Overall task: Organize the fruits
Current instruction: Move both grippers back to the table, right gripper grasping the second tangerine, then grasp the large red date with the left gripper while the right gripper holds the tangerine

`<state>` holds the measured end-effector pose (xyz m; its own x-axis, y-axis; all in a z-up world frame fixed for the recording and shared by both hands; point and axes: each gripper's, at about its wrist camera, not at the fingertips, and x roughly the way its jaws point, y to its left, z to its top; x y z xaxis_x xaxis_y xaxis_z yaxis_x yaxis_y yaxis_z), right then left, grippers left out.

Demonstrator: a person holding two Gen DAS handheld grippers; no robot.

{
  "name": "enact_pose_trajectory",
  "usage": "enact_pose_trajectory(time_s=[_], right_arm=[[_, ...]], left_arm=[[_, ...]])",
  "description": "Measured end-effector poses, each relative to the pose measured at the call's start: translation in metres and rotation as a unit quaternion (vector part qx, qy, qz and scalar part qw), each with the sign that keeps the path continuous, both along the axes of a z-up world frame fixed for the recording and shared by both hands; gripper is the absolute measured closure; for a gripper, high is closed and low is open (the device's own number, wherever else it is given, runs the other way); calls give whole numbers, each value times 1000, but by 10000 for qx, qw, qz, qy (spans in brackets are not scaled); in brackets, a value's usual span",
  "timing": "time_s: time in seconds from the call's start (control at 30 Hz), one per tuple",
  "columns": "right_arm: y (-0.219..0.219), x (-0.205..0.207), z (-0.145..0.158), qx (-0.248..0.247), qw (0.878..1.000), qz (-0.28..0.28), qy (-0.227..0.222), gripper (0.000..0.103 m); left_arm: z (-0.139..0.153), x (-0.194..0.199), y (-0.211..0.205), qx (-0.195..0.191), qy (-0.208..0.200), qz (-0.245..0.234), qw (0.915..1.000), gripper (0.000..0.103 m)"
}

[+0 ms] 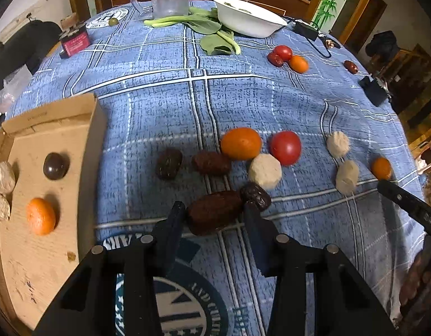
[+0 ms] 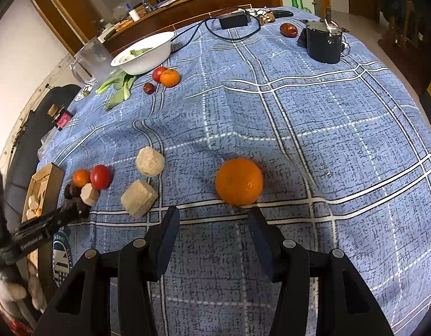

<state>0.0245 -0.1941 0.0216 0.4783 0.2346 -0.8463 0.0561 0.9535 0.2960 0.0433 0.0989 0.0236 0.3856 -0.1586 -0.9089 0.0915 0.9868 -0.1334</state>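
Brown date [image 1: 214, 212] lies lengthwise on the worktop, touching a darker wrinkled date [image 1: 256, 195]. Two more dates [image 1: 168, 163], an orange kumquat [image 1: 241, 143], a red tomato [image 1: 285, 147] and pale faceted chunks [image 1: 265, 171] lie clustered beyond. Lone orange [image 2: 239, 181] rests apart.

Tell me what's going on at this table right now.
Someone is sorting fruit with two handheld grippers. The left gripper is open around a brown date on the blue tablecloth, not yet squeezing it. Beside it, a cardboard box already holds an orange, a dark fruit and two pale pieces. The right gripper is open just short of an orange. More fruit lies loose nearby.
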Motion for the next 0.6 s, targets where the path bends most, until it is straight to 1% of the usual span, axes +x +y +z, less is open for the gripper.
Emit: enact_pose_trajectory(time_s=[0.17,0.3,0.53,0.6], right_arm=[[-8,4,-1,-62,9999,-96,-19,49],[-6,14,-3,-203,9998,-65,-36,49],[0,27,-7,-438,9990,58,-50,49],[1,29,-7,-484,9988,82,-52,49]], left_arm=[[3,-5,14,-68,-40,161,9998,61],[-2,1,15,44,-1,163,9999,61],[-8,3,2,443,-87,-8,9990,60],[-6,1,2,375,-109,5,9992,60]])
